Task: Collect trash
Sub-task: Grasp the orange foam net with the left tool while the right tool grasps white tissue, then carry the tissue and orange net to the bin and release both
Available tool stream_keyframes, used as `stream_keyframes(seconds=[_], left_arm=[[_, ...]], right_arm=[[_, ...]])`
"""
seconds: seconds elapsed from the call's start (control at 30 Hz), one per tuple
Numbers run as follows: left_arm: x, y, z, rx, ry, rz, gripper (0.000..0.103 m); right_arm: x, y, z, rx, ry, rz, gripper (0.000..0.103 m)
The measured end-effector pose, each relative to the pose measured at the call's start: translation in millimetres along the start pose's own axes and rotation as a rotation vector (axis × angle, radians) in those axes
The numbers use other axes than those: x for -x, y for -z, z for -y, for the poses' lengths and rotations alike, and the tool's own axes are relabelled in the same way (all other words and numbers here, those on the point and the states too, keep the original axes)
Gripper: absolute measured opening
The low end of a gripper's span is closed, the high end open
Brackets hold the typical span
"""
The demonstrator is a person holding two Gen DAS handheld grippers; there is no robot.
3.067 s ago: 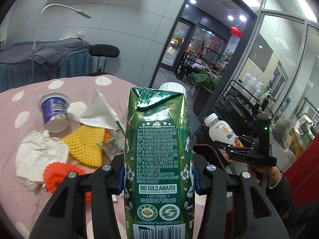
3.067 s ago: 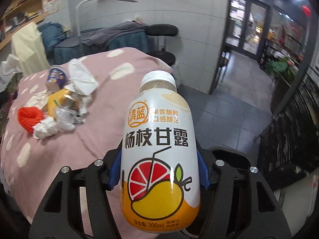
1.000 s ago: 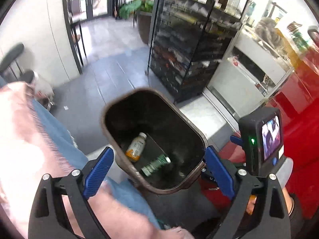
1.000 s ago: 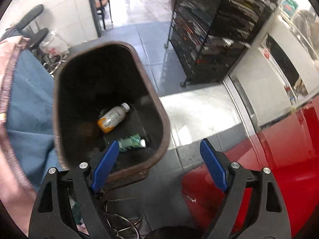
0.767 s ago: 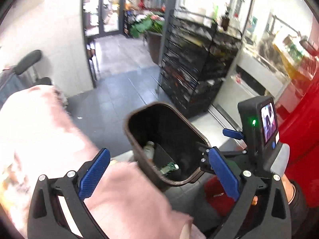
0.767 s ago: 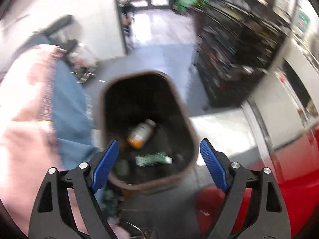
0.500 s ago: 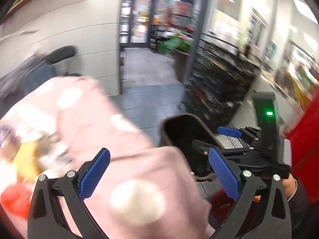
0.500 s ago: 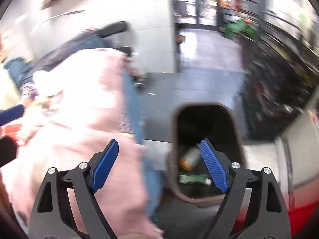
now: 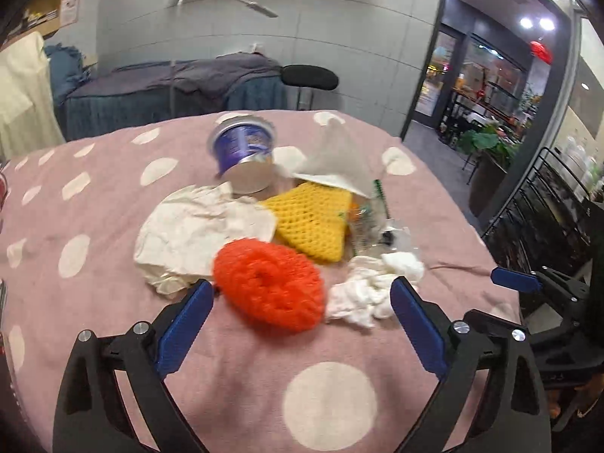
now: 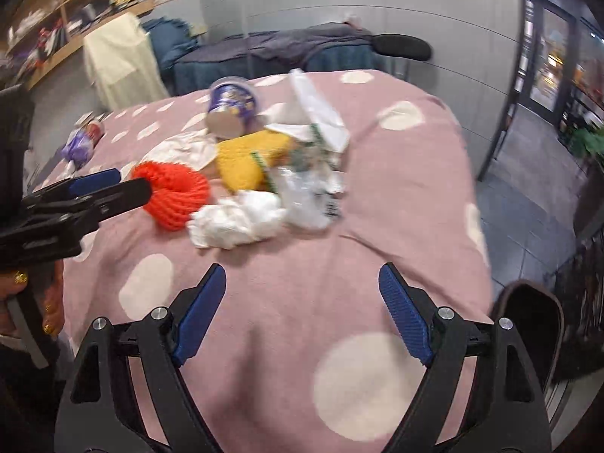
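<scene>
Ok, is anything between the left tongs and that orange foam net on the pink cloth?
Nothing visible. The left tongs stand open and empty, just short of the orange foam net, with only bare pink cloth between. Crumpled white tissue lies beside the net, near the right-hand finger.

Bare cloth [image 10: 302, 264] before trash heap [image 9: 271, 226]; no obstacles between

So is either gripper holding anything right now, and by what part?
Nothing held. Left gripper and right gripper are both open and empty above the bedspread.
</scene>
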State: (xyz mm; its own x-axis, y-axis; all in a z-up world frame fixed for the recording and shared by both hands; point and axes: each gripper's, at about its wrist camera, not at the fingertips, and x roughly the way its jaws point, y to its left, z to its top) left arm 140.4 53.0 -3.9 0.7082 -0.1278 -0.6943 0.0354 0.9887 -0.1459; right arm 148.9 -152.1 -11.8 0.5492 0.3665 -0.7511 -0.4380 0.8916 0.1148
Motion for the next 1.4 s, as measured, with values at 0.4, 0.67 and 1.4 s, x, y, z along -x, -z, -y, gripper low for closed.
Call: stream_keyframes(seconds=[0.4,0.67,1.4], left_arm=[[-20,4,-41,0.111,0.068,-0.069,0.077],[-34,12,-39,0.122,0.098,-0.109,0.036],[26,3,21,0.041,0.264,0.025,0.023]], right_arm=[[-62,-35,-46,0.101,-0.013,-0.154,0.066],[-71,-34,-52,0.139,0.039,-0.147,0.036],[46,12,6,-0.080,-0.071,0.090,0.032]])
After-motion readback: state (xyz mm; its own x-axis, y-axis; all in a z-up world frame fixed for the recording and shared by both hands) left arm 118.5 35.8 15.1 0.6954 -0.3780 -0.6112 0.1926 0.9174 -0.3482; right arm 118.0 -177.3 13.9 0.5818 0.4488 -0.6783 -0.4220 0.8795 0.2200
